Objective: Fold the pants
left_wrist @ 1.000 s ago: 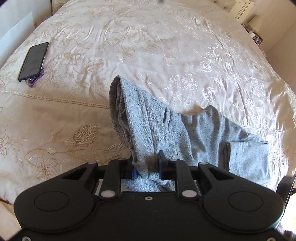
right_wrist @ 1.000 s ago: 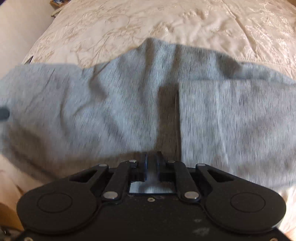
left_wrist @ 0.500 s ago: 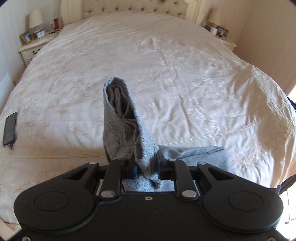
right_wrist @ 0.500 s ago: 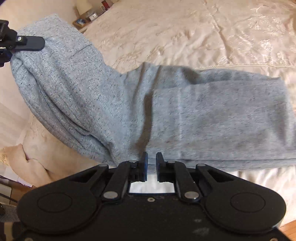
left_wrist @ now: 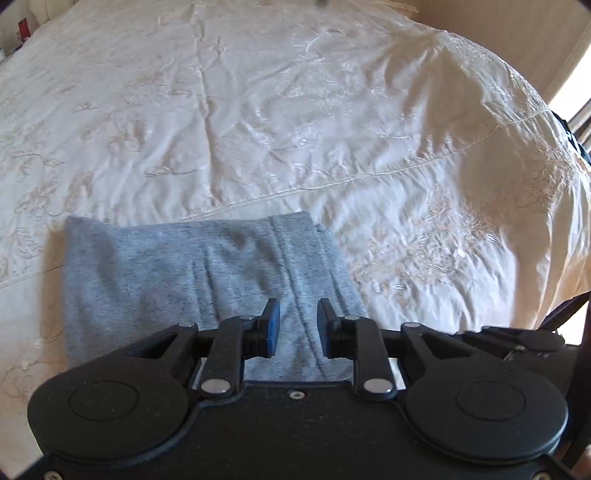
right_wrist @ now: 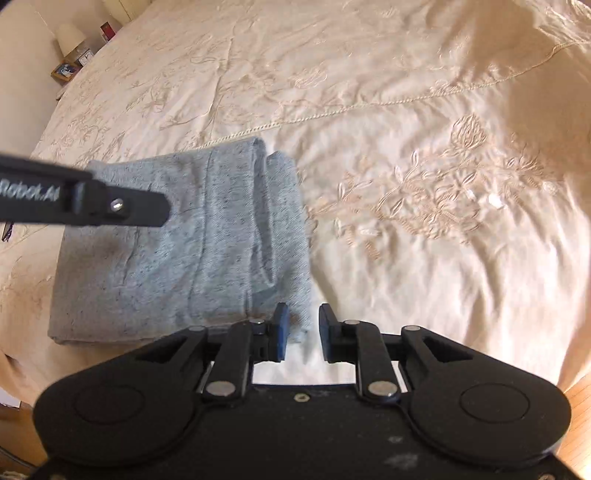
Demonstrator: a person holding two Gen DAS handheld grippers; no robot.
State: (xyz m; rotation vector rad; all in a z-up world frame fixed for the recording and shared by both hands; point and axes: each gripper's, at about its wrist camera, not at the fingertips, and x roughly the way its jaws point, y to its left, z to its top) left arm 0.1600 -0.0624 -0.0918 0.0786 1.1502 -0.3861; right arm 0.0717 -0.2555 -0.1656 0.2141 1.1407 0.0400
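The grey pants [left_wrist: 166, 273] lie folded into a flat rectangle on the cream embroidered bedspread [left_wrist: 295, 110]. My left gripper [left_wrist: 298, 328] is open and empty, hovering just above the near right part of the fold. In the right wrist view the folded pants [right_wrist: 184, 251] lie at the left, with stacked layers showing along their right edge. My right gripper [right_wrist: 303, 332] is open and empty beside the pants' near right corner. A black bar of the left gripper [right_wrist: 85, 203] crosses over the pants in the right wrist view.
The bedspread [right_wrist: 406, 147] stretches far and right of the pants. A bedside table with a lamp [right_wrist: 70, 35] and a picture frame stands at the far left. Wooden floor [right_wrist: 576, 402] shows at the bed's near right edge.
Both grippers have let go of the pants and opened. The raised end that the left gripper held now lies flat on the folded stack.
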